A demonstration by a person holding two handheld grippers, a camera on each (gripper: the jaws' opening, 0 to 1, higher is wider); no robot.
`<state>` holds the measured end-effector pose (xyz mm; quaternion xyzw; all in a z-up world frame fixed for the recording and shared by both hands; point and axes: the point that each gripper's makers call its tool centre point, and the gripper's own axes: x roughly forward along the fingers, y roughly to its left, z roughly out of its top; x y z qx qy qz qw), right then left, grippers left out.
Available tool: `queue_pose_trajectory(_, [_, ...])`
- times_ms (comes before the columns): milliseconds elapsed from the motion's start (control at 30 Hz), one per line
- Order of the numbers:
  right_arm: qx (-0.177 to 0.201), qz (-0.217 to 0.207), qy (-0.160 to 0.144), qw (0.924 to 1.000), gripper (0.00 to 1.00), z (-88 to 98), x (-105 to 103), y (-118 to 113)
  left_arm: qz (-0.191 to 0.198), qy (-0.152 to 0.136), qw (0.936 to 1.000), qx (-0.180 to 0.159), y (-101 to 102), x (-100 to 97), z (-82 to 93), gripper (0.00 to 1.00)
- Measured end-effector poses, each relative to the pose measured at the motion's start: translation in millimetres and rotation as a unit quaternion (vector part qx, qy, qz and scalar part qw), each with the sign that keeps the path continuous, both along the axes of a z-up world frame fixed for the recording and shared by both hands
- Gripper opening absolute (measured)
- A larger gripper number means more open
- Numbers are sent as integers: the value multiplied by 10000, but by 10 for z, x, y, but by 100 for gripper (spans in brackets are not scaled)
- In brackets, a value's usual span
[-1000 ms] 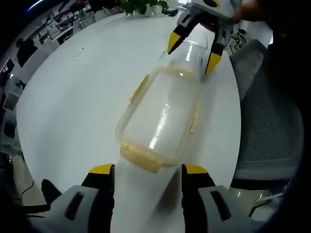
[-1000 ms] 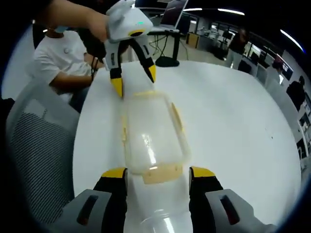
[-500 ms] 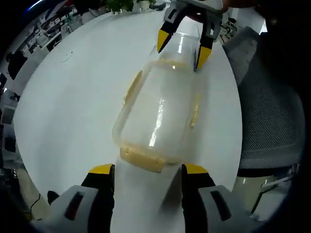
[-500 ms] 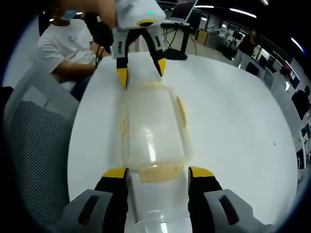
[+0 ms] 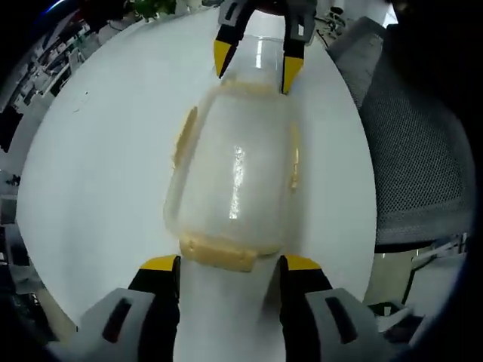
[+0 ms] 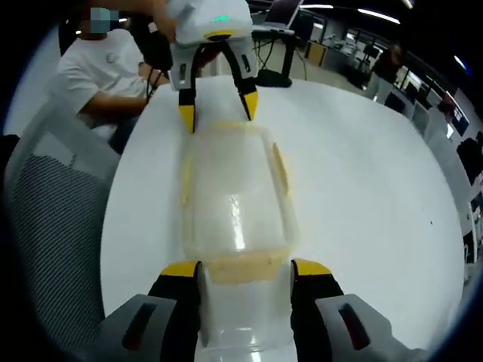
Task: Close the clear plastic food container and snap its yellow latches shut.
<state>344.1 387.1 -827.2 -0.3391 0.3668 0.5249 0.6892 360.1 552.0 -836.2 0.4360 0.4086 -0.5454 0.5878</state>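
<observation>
Left gripper view looks along my left gripper (image 5: pixel 229 264) at the clear plastic food container (image 5: pixel 232 177), which lies lengthwise on the white round bench (image 5: pixel 98 151). My two yellow-tipped jaws stand wide apart at the near short end of the container. The yellow end latch (image 5: pixel 219 253) sits between the jaw tips, and I cannot tell if they touch it. The lid lies on top of the container. A yellow side latch (image 5: pixel 183 136) shows on one long edge, and another side latch (image 5: pixel 293 158) on the other long edge. At the far short end my right gripper (image 5: pixel 253 64) comes down with its jaws spread, one tip at each corner of that end. It holds nothing that I can see. A grey mesh chair (image 5: pixel 411 158) stands beside the bench.

Right gripper view gives the same scene from the other end. My right gripper (image 6: pixel 245 271) has its jaws open on both sides of the near yellow latch (image 6: pixel 245 265), and the container (image 6: pixel 234 196) stretches away from it. My left gripper (image 6: pixel 217 102) stands at the far end, jaws apart, tips just at the container's edge. A seated person in a white shirt (image 6: pixel 98 75) is behind the bench (image 6: pixel 370 173), near a mesh chair (image 6: pixel 56 219).
</observation>
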Motion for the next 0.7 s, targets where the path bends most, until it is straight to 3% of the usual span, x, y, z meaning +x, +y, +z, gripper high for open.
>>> queue_pose_trajectory(167, [-64,12,115,9999,47,2,23,9,-139,-5,9999,41,-26,27,-2,51])
queue_pose_trajectory(433, [-364,379,135,9985,43,-93,2,-22,-462,89,9988,101,-38,4,-22,48])
queue_pose_trajectory(700, [-595,482,266,9967,40,-128,-23,-12,-595,150,9980,180,-40,42,-26,40])
